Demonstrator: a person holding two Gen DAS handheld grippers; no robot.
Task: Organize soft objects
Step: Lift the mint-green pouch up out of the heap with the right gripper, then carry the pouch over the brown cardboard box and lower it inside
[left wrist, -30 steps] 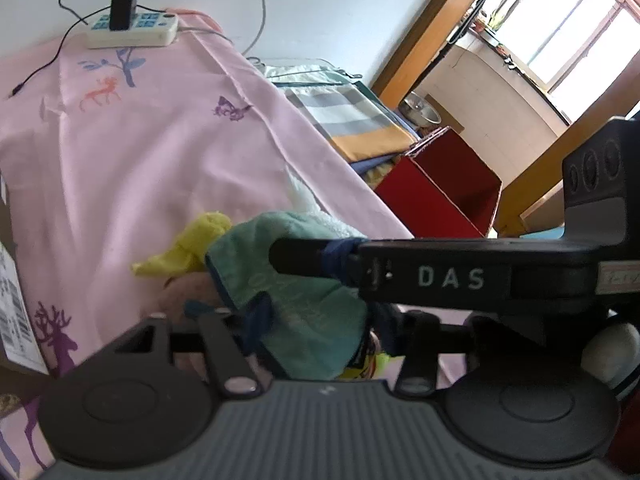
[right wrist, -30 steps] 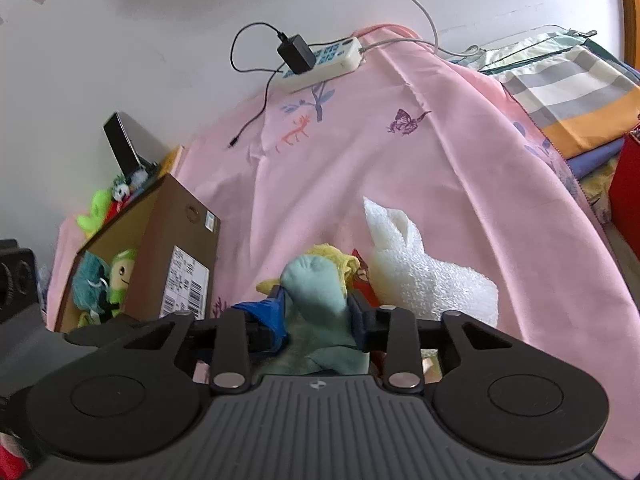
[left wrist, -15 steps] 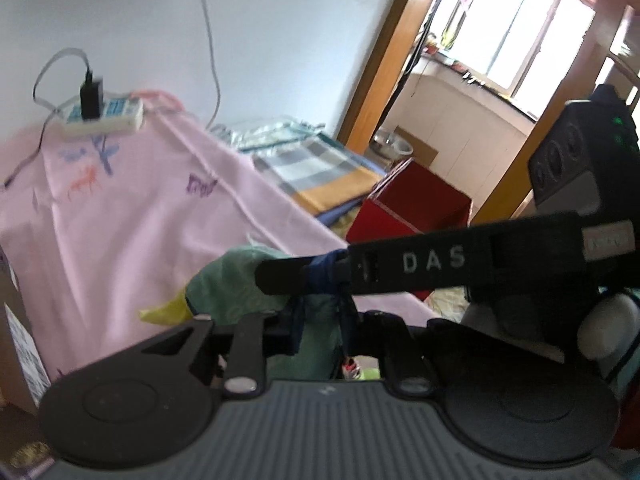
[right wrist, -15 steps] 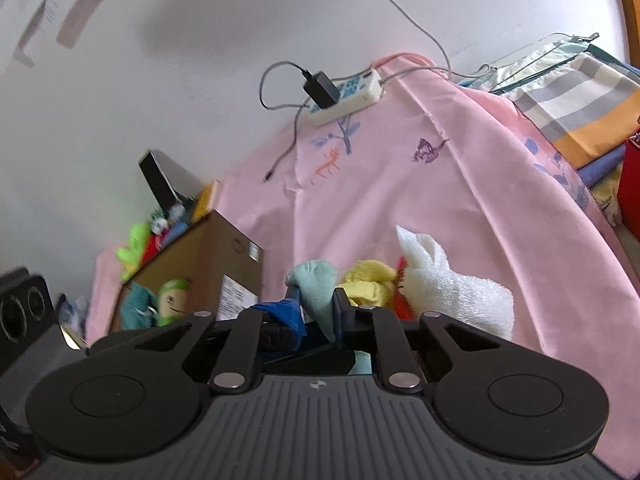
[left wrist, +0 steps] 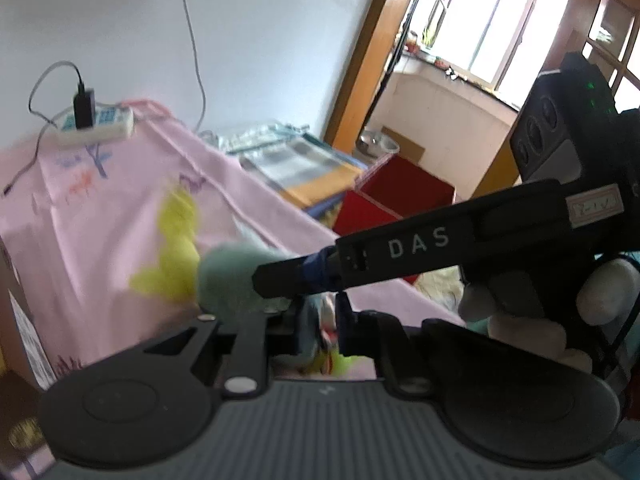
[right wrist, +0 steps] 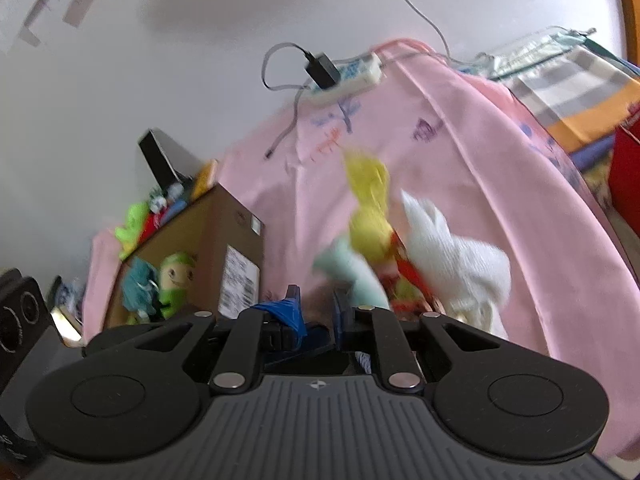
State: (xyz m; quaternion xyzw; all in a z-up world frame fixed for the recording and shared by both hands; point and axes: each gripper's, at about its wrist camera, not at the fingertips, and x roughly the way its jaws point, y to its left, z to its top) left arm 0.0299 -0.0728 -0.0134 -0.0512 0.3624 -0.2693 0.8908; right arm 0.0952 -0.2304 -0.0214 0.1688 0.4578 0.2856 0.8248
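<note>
Both clamped on the teal-and-yellow soft toy (right wrist: 362, 256): left gripper (left wrist: 318, 320) and right gripper (right wrist: 320, 318), lifted over the pink cloth (right wrist: 500, 184). At nine o'clock, cardboard box (right wrist: 208, 240) holding a green doll (right wrist: 176, 280) and teal plush (right wrist: 138, 288). White towel (right wrist: 460, 264) just beside, three o'clock.
</note>
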